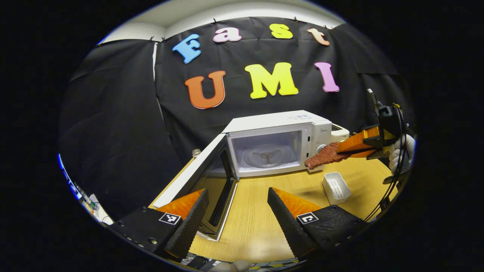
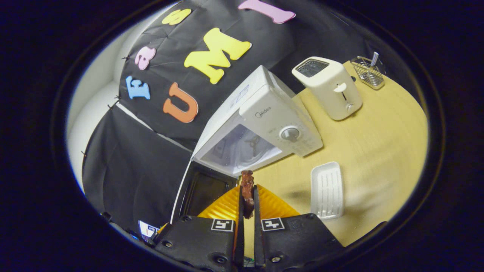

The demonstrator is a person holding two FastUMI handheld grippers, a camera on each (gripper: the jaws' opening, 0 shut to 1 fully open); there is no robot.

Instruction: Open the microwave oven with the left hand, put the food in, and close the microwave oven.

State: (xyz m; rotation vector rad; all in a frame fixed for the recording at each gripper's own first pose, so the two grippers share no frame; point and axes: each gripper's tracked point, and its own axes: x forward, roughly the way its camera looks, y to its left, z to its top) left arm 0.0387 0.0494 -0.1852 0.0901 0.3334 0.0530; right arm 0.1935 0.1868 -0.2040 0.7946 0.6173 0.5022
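Fingers point(image 2: 247, 211) pinch food point(image 2: 247, 190) before open microwave point(image 2: 261, 128), cavity empty.

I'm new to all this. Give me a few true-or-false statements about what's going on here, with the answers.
1. The microwave door is swung open. True.
2. The right hand-held gripper is empty. False: its fingers are shut on a reddish-brown piece of food.
3. The food already lies on the turntable. False: it is in the air in front of the microwave, by its control panel.
4. The left hand-held gripper is open and holds nothing. True.
5. A white tray lies on the wooden table in front of the microwave. True.
6. The toaster stands on top of the microwave. False: it stands on the table beside it.
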